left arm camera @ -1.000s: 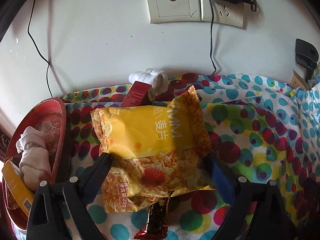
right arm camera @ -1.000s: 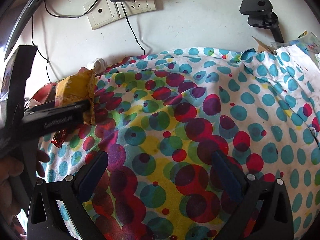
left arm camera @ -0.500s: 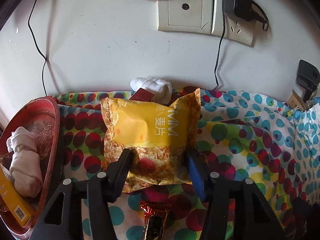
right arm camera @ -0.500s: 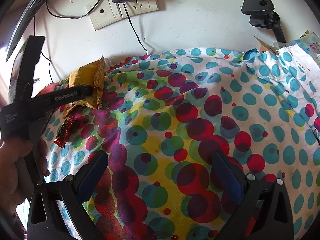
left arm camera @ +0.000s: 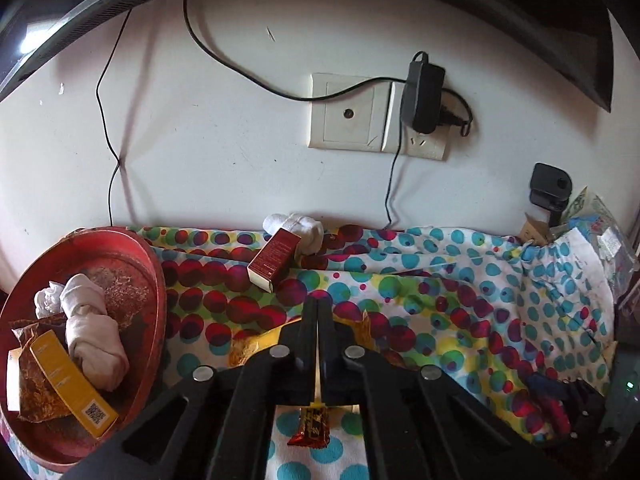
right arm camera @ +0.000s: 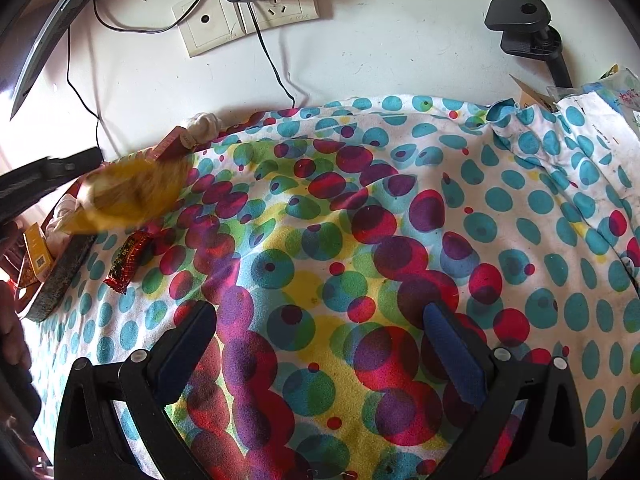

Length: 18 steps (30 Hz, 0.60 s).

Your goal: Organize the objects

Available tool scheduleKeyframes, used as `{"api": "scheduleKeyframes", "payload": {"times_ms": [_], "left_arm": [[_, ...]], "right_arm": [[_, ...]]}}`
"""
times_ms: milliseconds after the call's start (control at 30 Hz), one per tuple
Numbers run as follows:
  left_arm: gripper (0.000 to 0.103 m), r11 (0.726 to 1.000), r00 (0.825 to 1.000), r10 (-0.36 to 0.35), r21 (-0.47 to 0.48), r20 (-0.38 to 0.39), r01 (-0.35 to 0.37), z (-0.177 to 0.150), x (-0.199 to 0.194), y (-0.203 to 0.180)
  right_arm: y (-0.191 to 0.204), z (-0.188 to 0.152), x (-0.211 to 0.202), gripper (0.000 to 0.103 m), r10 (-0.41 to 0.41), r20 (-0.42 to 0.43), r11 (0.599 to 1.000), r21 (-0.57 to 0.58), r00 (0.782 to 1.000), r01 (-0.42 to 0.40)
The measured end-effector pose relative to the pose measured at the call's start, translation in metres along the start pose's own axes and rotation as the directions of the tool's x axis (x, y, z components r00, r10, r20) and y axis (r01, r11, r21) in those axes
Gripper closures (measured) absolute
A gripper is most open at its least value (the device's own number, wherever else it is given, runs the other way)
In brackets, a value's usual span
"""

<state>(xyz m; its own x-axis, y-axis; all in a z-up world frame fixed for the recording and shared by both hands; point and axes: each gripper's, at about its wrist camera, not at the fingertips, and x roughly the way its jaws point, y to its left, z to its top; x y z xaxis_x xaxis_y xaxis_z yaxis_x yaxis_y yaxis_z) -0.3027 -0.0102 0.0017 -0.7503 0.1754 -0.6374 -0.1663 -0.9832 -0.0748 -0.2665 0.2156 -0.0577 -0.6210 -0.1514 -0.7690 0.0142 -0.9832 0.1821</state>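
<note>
My left gripper (left arm camera: 317, 308) is shut on the yellow snack packet (left arm camera: 250, 346), which hangs below the jaws and is mostly hidden by them; in the right wrist view the packet (right arm camera: 134, 194) is blurred and lifted above the cloth. A small red candy bar (left arm camera: 312, 432) lies on the spotted cloth under it and also shows in the right wrist view (right arm camera: 128, 260). The red tray (left arm camera: 148, 280) at left holds a rolled sock (left arm camera: 94, 336), a yellow box (left arm camera: 72, 388) and a brown packet. My right gripper (right arm camera: 320, 344) is open and empty over the cloth.
A dark red box (left arm camera: 274, 260) leans on a white sock (left arm camera: 300, 226) by the wall. Wall sockets (left arm camera: 376, 116) with a charger and cables are behind. A black clamp (right arm camera: 528, 28) and papers (left arm camera: 592, 232) sit at the right edge.
My left gripper closed on the yellow packet and lifted it off the cloth, tilting upward. The red box behind it is now uncovered. The right gripper stayed in place.
</note>
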Motion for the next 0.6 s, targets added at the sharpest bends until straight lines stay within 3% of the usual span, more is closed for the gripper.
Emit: {"api": "scheduleKeyframes", "payload": {"times_ms": [200, 233, 267, 300, 333, 400, 467, 533, 600], "left_arm": [[0.102, 1.0, 1.0, -0.004, 0.03, 0.018, 0.003, -0.026, -0.057, 0.0], [0.097, 0.999, 1.0, 0.006, 0.043, 0.019, -0.007, -0.035, -0.061, 0.001], [0.07, 0.996, 0.999, 0.038, 0.075, 0.031, -0.041, -0.044, -0.062, 0.0], [0.032, 0.989, 0.996, 0.077, 0.12, 0.052, -0.082, -0.054, -0.063, -0.002], [0.019, 0.981, 0.993, 0.092, 0.162, 0.075, -0.103, -0.061, -0.062, -0.005], [0.015, 0.95, 0.99, 0.114, 0.281, 0.082, -0.133, -0.073, -0.054, -0.014], [0.013, 0.901, 0.984, 0.17, 0.396, 0.048, -0.175, -0.078, -0.038, -0.022], [0.013, 0.899, 0.989, 0.144, 0.415, 0.028, -0.143, -0.073, -0.024, -0.023], [0.013, 0.891, 0.986, 0.164, 0.426, 0.025, -0.159, -0.066, -0.007, -0.022]], "right_arm": [[0.0, -0.001, 0.001, 0.0, -0.003, -0.001, 1.0, -0.003, 1.0, 0.003], [0.0, -0.001, 0.001, 0.0, -0.005, -0.002, 1.0, -0.004, 1.0, 0.005], [0.0, -0.001, 0.001, 0.0, -0.008, -0.003, 1.0, -0.006, 1.0, 0.008], [0.0, -0.001, 0.001, 0.0, -0.01, -0.003, 1.0, -0.008, 1.0, 0.01], [-0.001, -0.001, 0.001, 0.0, -0.009, -0.003, 1.0, -0.007, 1.0, 0.009], [0.001, -0.001, 0.001, 0.0, -0.006, -0.001, 1.0, -0.003, 1.0, 0.006], [0.001, -0.001, 0.002, 0.0, -0.008, -0.002, 1.0, -0.005, 1.0, 0.008], [0.001, -0.001, 0.002, 0.0, -0.011, -0.004, 1.0, -0.008, 1.0, 0.011], [0.001, -0.001, 0.001, 0.0, -0.011, -0.003, 1.0, -0.007, 1.0, 0.011]]}}
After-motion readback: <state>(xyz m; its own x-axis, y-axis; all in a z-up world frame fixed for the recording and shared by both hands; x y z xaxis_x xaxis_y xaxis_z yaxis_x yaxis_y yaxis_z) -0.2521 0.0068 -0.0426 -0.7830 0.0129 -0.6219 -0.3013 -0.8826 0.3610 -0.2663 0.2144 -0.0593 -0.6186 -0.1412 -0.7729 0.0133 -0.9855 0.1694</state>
